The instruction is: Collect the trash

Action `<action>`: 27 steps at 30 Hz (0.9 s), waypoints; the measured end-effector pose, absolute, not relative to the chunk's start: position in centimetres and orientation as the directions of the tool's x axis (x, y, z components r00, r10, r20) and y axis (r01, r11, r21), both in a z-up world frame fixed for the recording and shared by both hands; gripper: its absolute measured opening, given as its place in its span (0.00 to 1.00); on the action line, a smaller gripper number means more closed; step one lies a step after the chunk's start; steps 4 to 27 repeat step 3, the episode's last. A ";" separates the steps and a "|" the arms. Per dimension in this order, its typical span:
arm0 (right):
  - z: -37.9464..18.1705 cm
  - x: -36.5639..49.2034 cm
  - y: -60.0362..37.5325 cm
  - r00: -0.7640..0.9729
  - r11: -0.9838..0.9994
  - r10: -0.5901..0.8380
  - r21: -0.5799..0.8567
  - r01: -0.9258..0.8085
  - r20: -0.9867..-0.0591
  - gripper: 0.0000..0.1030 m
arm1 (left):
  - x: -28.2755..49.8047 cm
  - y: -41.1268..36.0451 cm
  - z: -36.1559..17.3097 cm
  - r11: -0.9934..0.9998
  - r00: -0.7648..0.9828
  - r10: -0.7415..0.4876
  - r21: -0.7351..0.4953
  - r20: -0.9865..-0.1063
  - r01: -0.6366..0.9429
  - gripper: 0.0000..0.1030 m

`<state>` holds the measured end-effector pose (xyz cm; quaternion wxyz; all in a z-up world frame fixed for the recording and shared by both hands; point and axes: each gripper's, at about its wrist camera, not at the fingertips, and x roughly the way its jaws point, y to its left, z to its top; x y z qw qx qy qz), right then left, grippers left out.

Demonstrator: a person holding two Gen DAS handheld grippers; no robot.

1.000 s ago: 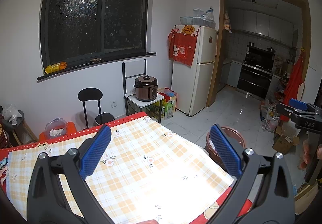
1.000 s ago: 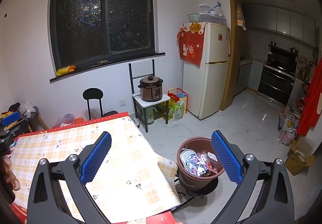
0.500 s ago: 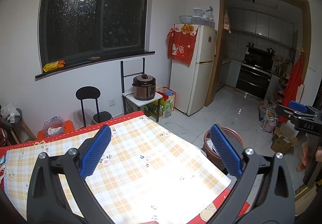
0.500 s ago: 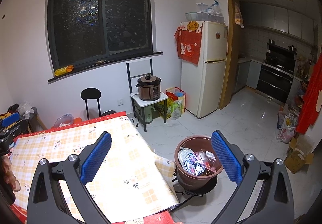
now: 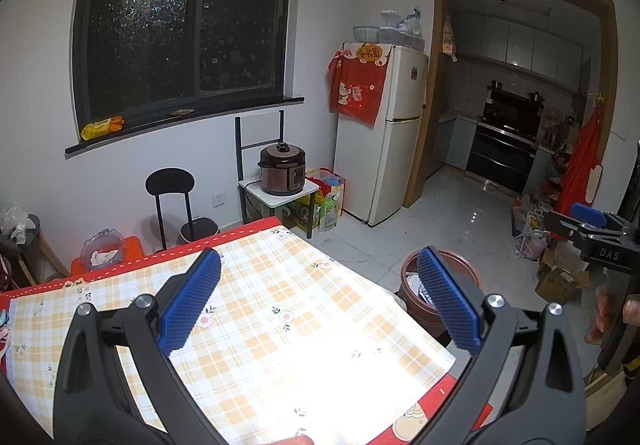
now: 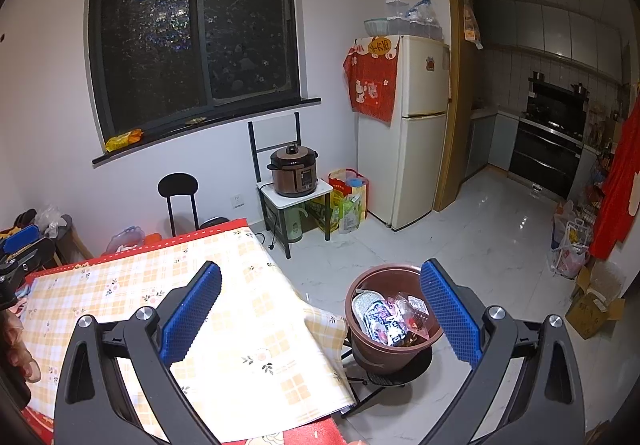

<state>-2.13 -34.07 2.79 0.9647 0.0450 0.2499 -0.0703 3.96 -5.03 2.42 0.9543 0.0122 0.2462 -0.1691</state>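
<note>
Right wrist view: the right gripper (image 6: 320, 319) hangs with its 2 blue pads spread wide and nothing between them. Just ahead and below, slightly toward the right finger, stands the brown trash bin (image 6: 394, 349) on a low black stand beside the table's corner. Inside lie crumpled wrappers (image 6: 386, 319), a silvery packet and clear plastic among them; the right pad partly overlaps the bin's far rim in this view.

In the left wrist view, the left gripper (image 5: 318, 311) is likewise spread and empty, held over the checked tablecloth (image 5: 280, 325). From here the bin sits off to the right, its rim peeking out behind the right-hand pad, so the right gripper is the nearer of the 2 to it.

The visible cloth is bare: no loose trash shows on it, though glare washes out the near part. The trash in sight lies in the bin, below both pairs of fingers and to the table's right. Judging by that, the collecting looks largely done, unless items remain out of view.
</note>
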 end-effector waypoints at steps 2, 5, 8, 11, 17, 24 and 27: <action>2.6 -2.1 -34.2 0.863 0.986 -0.110 0.052 0.156 -0.492 0.95 | 4.1 -5.2 2.3 0.943 0.819 -0.318 -0.067 -0.477 0.326 0.95; 2.6 -2.0 -34.3 0.862 0.987 -0.108 0.052 0.154 -0.495 0.95 | 4.2 -5.2 2.3 0.943 0.818 -0.317 -0.070 -0.479 0.325 0.95; 2.6 -2.0 -34.3 0.862 0.987 -0.108 0.052 0.154 -0.495 0.95 | 4.2 -5.2 2.3 0.943 0.818 -0.317 -0.070 -0.479 0.325 0.95; 2.6 -2.0 -34.3 0.862 0.987 -0.108 0.052 0.154 -0.495 0.95 | 4.2 -5.2 2.3 0.943 0.818 -0.317 -0.070 -0.479 0.325 0.95; 2.6 -2.0 -34.3 0.862 0.987 -0.108 0.052 0.154 -0.495 0.95 | 4.2 -5.2 2.3 0.943 0.818 -0.317 -0.070 -0.479 0.325 0.95; 2.6 -2.0 -34.3 0.862 0.987 -0.108 0.052 0.154 -0.495 0.95 | 4.2 -5.2 2.3 0.943 0.818 -0.317 -0.070 -0.479 0.325 0.95; 2.6 -2.0 -34.3 0.862 0.987 -0.108 0.052 0.154 -0.495 0.95 | 4.2 -5.2 2.3 0.943 0.818 -0.317 -0.070 -0.479 0.325 0.95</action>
